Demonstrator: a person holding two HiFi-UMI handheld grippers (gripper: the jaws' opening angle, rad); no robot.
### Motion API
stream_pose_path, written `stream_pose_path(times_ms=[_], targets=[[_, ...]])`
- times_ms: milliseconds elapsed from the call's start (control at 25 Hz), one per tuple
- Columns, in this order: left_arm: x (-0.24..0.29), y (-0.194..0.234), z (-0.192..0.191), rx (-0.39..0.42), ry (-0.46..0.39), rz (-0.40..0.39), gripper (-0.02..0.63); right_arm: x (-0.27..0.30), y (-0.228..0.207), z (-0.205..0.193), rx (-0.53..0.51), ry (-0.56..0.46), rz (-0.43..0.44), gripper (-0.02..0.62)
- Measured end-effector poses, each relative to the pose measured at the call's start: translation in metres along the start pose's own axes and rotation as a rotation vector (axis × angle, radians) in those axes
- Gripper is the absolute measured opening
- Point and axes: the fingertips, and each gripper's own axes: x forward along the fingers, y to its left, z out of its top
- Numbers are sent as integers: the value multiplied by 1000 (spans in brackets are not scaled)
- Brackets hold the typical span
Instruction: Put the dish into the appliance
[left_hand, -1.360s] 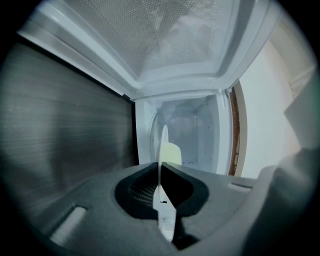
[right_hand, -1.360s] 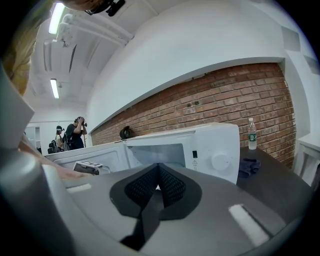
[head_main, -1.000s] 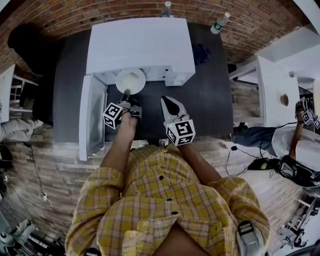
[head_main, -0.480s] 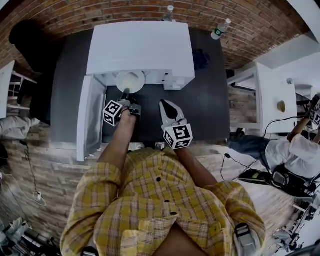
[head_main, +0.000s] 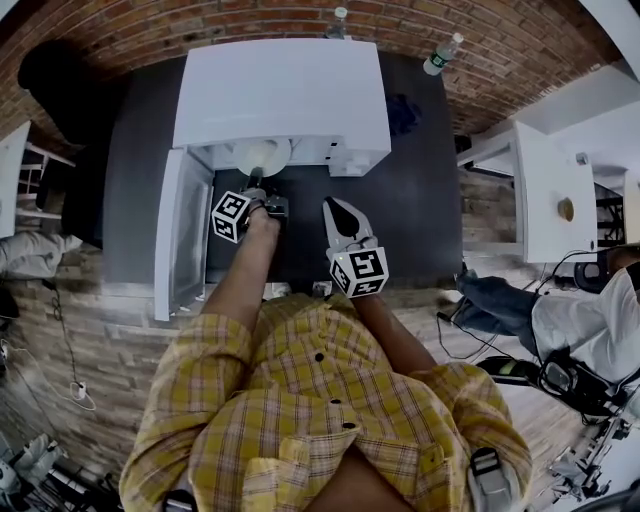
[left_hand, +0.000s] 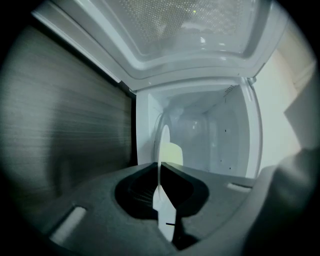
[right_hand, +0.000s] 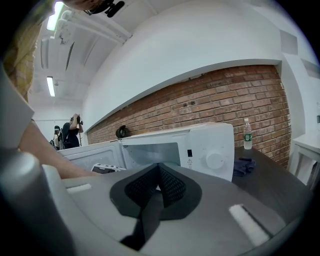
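A white microwave (head_main: 280, 90) stands on the dark table (head_main: 420, 200) with its door (head_main: 180, 230) swung open to the left. A white plate (head_main: 262, 155) is partly inside the opening, held out flat. My left gripper (head_main: 256, 186) is shut on the plate's near rim. In the left gripper view the plate (left_hand: 163, 147) shows edge-on between the closed jaws of that gripper (left_hand: 160, 172), with the white cavity (left_hand: 215, 135) right ahead. My right gripper (head_main: 340, 215) hangs shut and empty over the table, right of the left one. Its own view shows the closed gripper (right_hand: 159, 167) facing the microwave (right_hand: 205, 150).
Two water bottles (head_main: 440, 48) (head_main: 337, 20) stand at the back by the brick wall. A dark blue cloth (head_main: 402, 112) lies right of the microwave. A white side table (head_main: 545, 190) is at the right, with a person (head_main: 585, 315) beside it.
My left gripper has moved forward with the plate, so more of the plate is under the microwave's top edge. The right gripper has barely moved.
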Motion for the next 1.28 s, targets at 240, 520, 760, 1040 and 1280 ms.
stream_pose_path(times_ms=[240,520,760,1040,1280], targets=[[8,-1,2,2,-15,1,11,-1,-2,-1,3,4,-4,5],[14,-1,5,-22,-43,-3,9,2,-2,-5,8,12,-4,5],[17,-3,4,-32,-57,0,10,3,-2,-3,4,11,4,5],[24,-3,5,-43,-59,9,12,5,-2,-5,6,16,12,5],[25,-3,7,-31,-57,4,15,7,-1,-7,5,19,21,5]])
